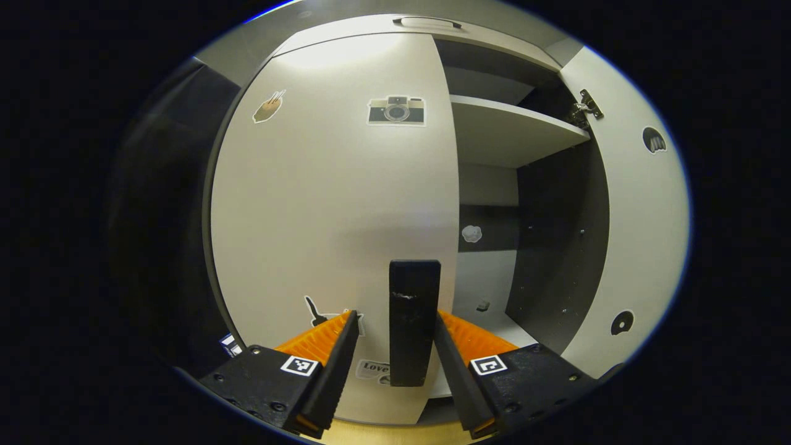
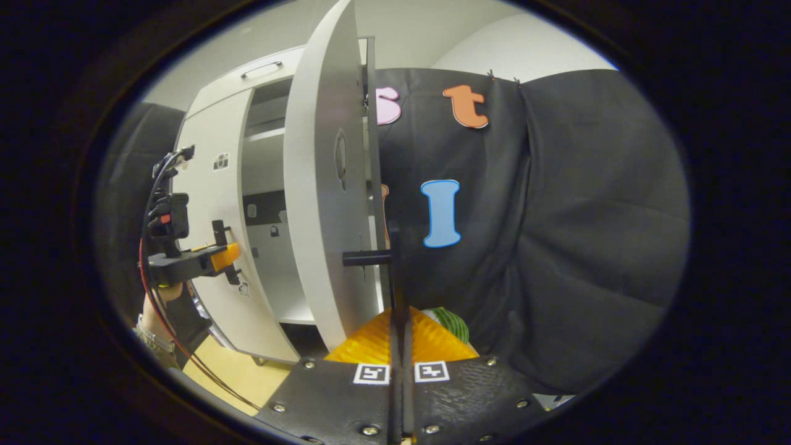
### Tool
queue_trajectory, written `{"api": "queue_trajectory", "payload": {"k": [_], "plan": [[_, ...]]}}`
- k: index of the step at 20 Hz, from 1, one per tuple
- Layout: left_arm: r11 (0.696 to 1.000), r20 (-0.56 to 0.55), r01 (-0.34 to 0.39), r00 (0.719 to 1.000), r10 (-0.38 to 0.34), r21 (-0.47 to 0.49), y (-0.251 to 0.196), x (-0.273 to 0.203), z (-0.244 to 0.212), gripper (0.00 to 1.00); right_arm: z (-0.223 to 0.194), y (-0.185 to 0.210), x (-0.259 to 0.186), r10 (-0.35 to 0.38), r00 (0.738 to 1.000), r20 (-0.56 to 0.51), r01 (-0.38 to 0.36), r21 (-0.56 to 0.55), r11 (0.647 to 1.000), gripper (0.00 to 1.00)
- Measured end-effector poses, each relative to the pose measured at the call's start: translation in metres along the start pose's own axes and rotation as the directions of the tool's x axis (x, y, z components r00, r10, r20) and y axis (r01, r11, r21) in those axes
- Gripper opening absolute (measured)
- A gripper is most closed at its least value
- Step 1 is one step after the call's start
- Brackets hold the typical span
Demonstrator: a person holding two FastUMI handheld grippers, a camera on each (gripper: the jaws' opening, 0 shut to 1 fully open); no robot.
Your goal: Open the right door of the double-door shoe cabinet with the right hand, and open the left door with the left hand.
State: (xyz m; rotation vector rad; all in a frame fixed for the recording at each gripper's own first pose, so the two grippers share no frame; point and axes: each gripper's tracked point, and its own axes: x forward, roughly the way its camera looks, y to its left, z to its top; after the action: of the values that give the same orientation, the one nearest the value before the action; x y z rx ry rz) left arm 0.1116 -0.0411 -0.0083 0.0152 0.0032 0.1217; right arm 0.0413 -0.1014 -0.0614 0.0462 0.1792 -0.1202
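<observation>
Straight ahead of the left gripper (image 1: 395,346), its jaws spread around the closed pale left cabinet door's (image 1: 327,204) rigid black bar handle (image 1: 413,321). Right gripper (image 2: 398,346) pinches the swung-open right door's (image 2: 318,204) handle (image 2: 371,258).

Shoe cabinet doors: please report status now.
Right gripper shut on right door handle, right door open. Left gripper open around left door handle; left door closed.

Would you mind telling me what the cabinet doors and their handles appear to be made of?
The left door looks like laminated board with a matte pale finish: flat, even, softly reflecting light. Its handle seems matte black plastic or painted metal; scuffs show pale. The right door looks the same, its edge plain.
</observation>
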Motion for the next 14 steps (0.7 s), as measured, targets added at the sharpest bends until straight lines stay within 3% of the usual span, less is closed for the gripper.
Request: {"api": "queue_trajectory", "payload": {"k": [3, 7, 14], "plan": [[1.000, -0.001, 0.016, 1.000, -0.016, -0.004, -0.0064, 0.0016, 0.0004, 0.65, -0.0008, -0.0005, 0.0005, 0.002, 1.000, -0.001, -0.002, 0.002, 1.000, 0.00], [1.000, -0.008, 0.018, 1.000, -0.018, 0.016, -0.0106, 0.0019, -0.0015, 0.37, -0.0009, -0.0006, 0.0013, 0.003, 1.000, -0.005, -0.003, -0.002, 1.000, 0.00], [1.000, -0.036, 0.029, 0.999, -0.029, -0.001, -0.0099, -0.0012, -0.0025, 0.30, -0.0008, -0.0006, 0.0036, 0.003, 1.000, -0.010, -0.003, -0.004, 1.000, 0.00]]}}
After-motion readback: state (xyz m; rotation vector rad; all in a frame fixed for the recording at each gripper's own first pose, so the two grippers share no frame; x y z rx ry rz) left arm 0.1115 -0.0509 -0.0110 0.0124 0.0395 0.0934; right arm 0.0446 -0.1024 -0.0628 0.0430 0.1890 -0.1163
